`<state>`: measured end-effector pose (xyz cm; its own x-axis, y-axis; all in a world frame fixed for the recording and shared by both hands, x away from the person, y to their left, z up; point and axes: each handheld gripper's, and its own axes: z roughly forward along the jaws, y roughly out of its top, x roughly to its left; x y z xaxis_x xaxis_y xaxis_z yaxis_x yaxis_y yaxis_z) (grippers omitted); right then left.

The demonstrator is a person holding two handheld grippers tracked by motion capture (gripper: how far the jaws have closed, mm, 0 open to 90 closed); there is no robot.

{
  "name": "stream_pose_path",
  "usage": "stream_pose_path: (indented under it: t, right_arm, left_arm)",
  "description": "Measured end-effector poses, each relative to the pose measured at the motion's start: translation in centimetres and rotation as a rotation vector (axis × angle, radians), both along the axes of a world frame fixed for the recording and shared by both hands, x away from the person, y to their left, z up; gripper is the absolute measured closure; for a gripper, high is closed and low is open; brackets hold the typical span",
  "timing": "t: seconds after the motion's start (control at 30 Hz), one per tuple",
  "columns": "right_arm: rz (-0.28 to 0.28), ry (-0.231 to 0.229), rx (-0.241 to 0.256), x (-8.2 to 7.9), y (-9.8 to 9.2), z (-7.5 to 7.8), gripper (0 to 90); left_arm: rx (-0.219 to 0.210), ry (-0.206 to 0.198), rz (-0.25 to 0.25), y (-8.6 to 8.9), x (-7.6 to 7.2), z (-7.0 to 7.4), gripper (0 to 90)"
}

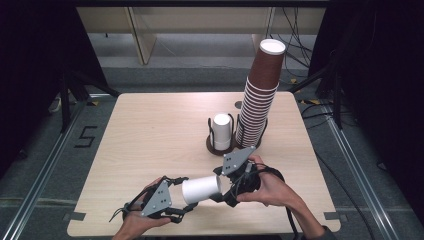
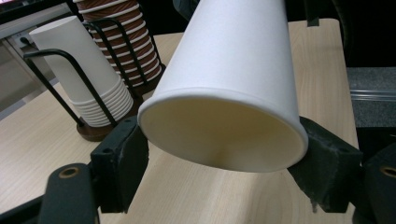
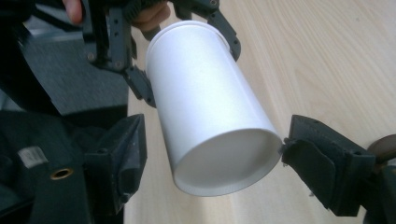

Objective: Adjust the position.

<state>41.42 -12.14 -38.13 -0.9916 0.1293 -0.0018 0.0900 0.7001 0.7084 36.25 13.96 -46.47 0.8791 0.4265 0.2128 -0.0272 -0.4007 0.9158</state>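
White paper cup (image 1: 201, 190) held sideways above the table's near edge, rim pinched in the left gripper (image 1: 184, 196), base between the right gripper's (image 1: 223, 187) open, barely touching jaws: a hand-over, next calling for the right to close.

White paper cup (image 1: 201, 190), black jaws, brown cup stack (image 1: 260, 100) (white inside), pale wood-grain table (image 1: 150, 135), black wire holder (image 1: 212, 131).

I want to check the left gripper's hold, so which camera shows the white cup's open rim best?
The left gripper view: the white cup has its rim between both jaws. The right gripper view shows its base end; the high view shows it sideways.
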Motion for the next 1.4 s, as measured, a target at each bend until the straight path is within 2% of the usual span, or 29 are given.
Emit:
stream_pose_path:
  t: [0.1, 0.13, 0.2, 0.27, 0.33, 0.37, 0.5, 0.53, 0.57, 0.6, 0.63, 0.7, 0.73, 0.8, 0.83, 0.87, 0.9, 0.93, 0.97, 1.0, 1.03, 1.07, 1.1, 1.17, 1.2, 1.27, 1.3, 1.33, 1.4]
  right_arm:
    - [0.024, -0.071, -0.057, -0.6, 0.7, 0.0, 19.1]
    - [0.031, -0.088, -0.066, -0.8, 0.9, 0.0, 18.8]
    - [0.051, -0.134, -0.089, -1.1, 1.4, 0.0, 19.5]
    - [0.057, -0.170, -0.135, -1.5, 2.0, -0.2, 18.7]
    - [0.068, -0.188, -0.159, -1.7, 2.5, -0.4, 19.1]
    - [0.055, -0.185, -0.171, -1.8, 2.7, -0.5, 18.9]
    - [0.103, -0.217, -0.212, -1.8, 3.4, -1.0, 19.4]
    - [0.104, -0.219, -0.228, -1.9, 3.4, -1.1, 20.3]
    - [0.084, -0.195, -0.250, -2.1, 3.5, -1.2, 21.2]
    - [0.094, -0.230, -0.272, -2.0, 3.5, -1.3, 21.5]
    - [0.104, -0.237, -0.267, -1.9, 3.5, -1.3, 22.7]
    - [0.133, -0.233, -0.263, -1.8, 3.5, -1.4, 30.5]
    - [0.161, -0.238, -0.251, -1.7, 3.6, -1.5, 30.8]
    - [0.165, -0.220, -0.245, -1.7, 3.4, -1.4, 30.9]
    - [0.159, -0.218, -0.247, -1.7, 3.3, -1.4, 31.0]
    - [0.173, -0.214, -0.230, -1.5, 3.2, -1.3, 31.6]
    - [0.163, -0.175, -0.214, -1.6, 3.0, -1.3, 31.9]
    - [0.169, -0.166, -0.197, -1.4, 2.8, -1.3, 32.0]
    - [0.172, -0.165, -0.178, -1.1, 2.6, -1.4, 32.2]
    - [0.149, -0.141, -0.158, -1.0, 2.1, -1.3, 32.2]
    - [0.172, -0.141, -0.123, -0.5, 1.8, -1.3, 32.2]
    - [0.168, -0.125, -0.095, -0.3, 1.4, -1.3, 32.3]
    - [0.170, -0.132, -0.065, 0.1, 1.0, -1.3, 32.3]
    - [0.159, -0.104, -0.031, 0.2, 0.5, -1.1, 32.3]
    - [0.160, -0.098, -0.013, 0.2, 0.3, -1.0, 32.3]
    - [0.169, -0.099, 0.013, 0.3, 0.1, -0.9, 32.3]
    - [0.179, -0.081, 0.024, 0.2, 0.1, -0.9, 32.3]
    - [0.183, -0.082, 0.030, 0.2, 0.1, -0.9, 32.3]
    - [0.199, -0.081, 0.031, 0.1, 0.3, -0.9, 32.3]
  left_arm:
    - [0.034, 0.015, 0.009, -0.1, 0.0, 0.1, 24.5]
    - [0.058, 0.013, 0.010, -0.1, 0.0, 0.1, 24.4]
    - [0.075, 0.023, 0.020, -0.2, -0.1, 0.2, 24.4]
    - [0.083, 0.028, 0.019, -0.4, -0.2, 0.4, 24.3]
    - [0.088, 0.031, 0.011, -0.5, -0.3, 0.5, 24.3]
    - [0.087, 0.027, 0.012, -0.6, -0.4, 0.6, 24.3]
    - [0.102, 0.021, 0.002, -0.8, -0.8, 0.9, 24.3]
    - [0.110, 0.019, -0.004, -0.8, -0.8, 1.0, 24.3]
    - [0.101, 0.019, -0.006, -0.9, -0.9, 1.1, 24.3]
    - [0.100, 0.021, -0.006, -0.9, -1.0, 1.1, 24.3]
    - [0.099, 0.020, -0.010, -0.9, -1.0, 1.2, 24.2]
    - [0.106, 0.017, -0.011, -0.9, -1.1, 1.3, 24.2]
    - [0.100, 0.015, -0.015, -0.8, -1.1, 1.2, 23.9]
    - [0.076, 0.011, -0.030, -0.7, -1.0, 1.2, 22.1]
    - [0.045, 0.004, -0.028, -0.6, -0.9, 1.0, 20.9]
    - [0.006, 0.013, -0.025, -0.5, -0.9, 0.9, 19.5]
    - [-0.030, 0.015, -0.024, -0.4, -0.8, 0.8, 16.6]
    - [-0.059, 0.014, -0.016, -0.2, -0.7, 0.8, 13.6]
    - [-0.092, 0.016, -0.019, 0.0, -0.6, 0.7, 14.2]
    - [-0.121, 0.026, -0.021, 0.3, -0.5, 0.6, 14.4]
    - [-0.156, 0.032, -0.024, 0.4, -0.4, 0.5, 14.6]
    - [-0.185, 0.044, -0.019, 0.6, -0.4, 0.5, 14.6]
    - [-0.194, 0.052, -0.021, 0.6, -0.3, 0.6, 14.6]
    - [-0.236, 0.068, -0.025, 0.6, -0.2, 0.5, 14.6]
    - [-0.238, 0.084, -0.023, 0.7, -0.2, 0.6, 14.6]
    - [-0.268, 0.108, -0.032, 0.6, -0.2, 0.5, 14.6]
    - [-0.277, 0.113, -0.031, 0.6, -0.2, 0.6, 14.6]
    - [-0.273, 0.119, -0.042, 0.7, -0.2, 0.6, 14.6]
    - [-0.295, 0.134, -0.056, 0.7, -0.2, 0.7, 14.4]
